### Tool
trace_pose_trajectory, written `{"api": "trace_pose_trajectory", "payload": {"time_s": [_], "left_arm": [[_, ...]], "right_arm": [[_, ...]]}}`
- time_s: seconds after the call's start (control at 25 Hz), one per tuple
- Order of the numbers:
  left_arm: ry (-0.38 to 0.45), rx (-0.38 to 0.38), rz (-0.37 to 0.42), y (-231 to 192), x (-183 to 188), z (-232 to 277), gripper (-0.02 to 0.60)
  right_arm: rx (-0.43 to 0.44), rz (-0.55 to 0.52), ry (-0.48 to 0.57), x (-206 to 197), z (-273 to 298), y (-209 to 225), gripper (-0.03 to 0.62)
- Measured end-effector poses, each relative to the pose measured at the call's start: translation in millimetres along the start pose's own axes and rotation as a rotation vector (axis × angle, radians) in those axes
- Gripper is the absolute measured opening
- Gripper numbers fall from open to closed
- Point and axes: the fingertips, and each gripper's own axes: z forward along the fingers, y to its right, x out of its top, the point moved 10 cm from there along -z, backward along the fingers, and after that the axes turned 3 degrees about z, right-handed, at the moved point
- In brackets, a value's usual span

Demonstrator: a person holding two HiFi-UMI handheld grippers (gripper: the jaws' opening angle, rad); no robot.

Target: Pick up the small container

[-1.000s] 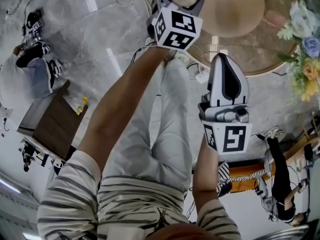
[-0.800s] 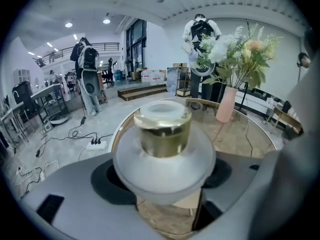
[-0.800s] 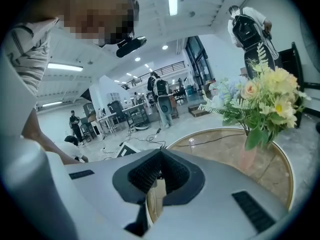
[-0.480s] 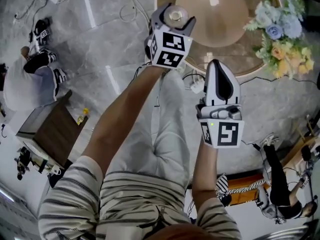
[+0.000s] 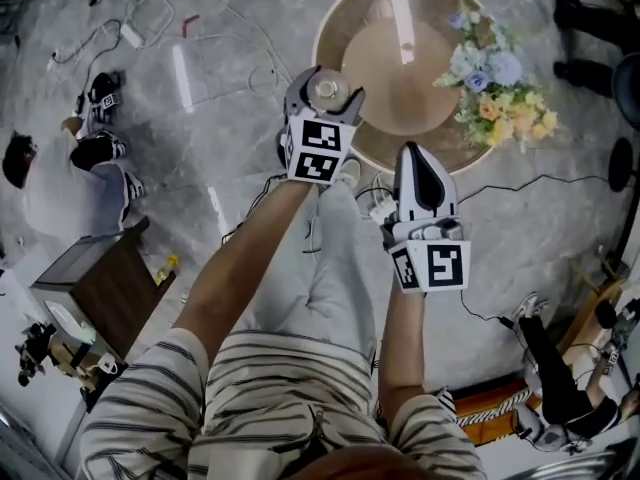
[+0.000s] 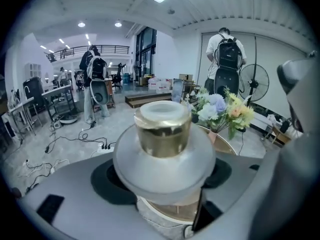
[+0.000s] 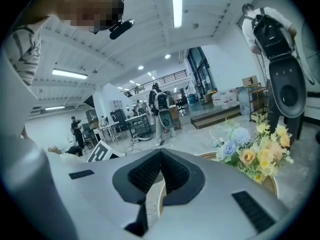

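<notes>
Left gripper (image 5: 325,96): jaws stand wide and clamp the small container (image 6: 162,134). The container's broad frosted body sits squarely between the two dark pads (image 6: 107,176), which touch its sides. Its gold collar and pale cap stand upright above the jaws, roughly centred in the left gripper view. In the head view the container shows as a small round top at the gripper's far end, held in the air at the end of the person's outstretched left arm. In that view it overlaps the near-left rim of the round table (image 5: 395,88). Whether it hangs over the tabletop or just short of it, over the floor (image 5: 230,88), cannot be told from so steep an angle. Right gripper (image 5: 415,158): jaws drawn together with nothing between them; only a thin slit shows between the pads in the right gripper view. It is held beside the left gripper, apart from it and from the container, and nearer the person's body. A bunch of flowers (image 5: 495,78) stands on the far right side of the table, well apart from the container. Cables (image 6: 75,139) trail across the floor.
</notes>
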Motion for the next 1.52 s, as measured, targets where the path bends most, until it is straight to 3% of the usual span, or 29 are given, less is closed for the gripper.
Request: {"api": "trace_pose_trajectory", "payload": {"time_s": [0.76,1.2,1.52], "left_arm": [[0.137,-0.023,-0.008,11,138,-197,0.328],[0.247,-0.059,0.022,9,205,-273,0.328],[0.343,-0.067,0.067,-3,230,-299,0.328]], "right_arm": [[0.024,-0.042,0.105,145,-73,-82,0.011],[0.026,-0.082,0.163,206,-92,-110,0.011],[0.042,-0.129,0.207,236,-89,-125,0.011]]}}
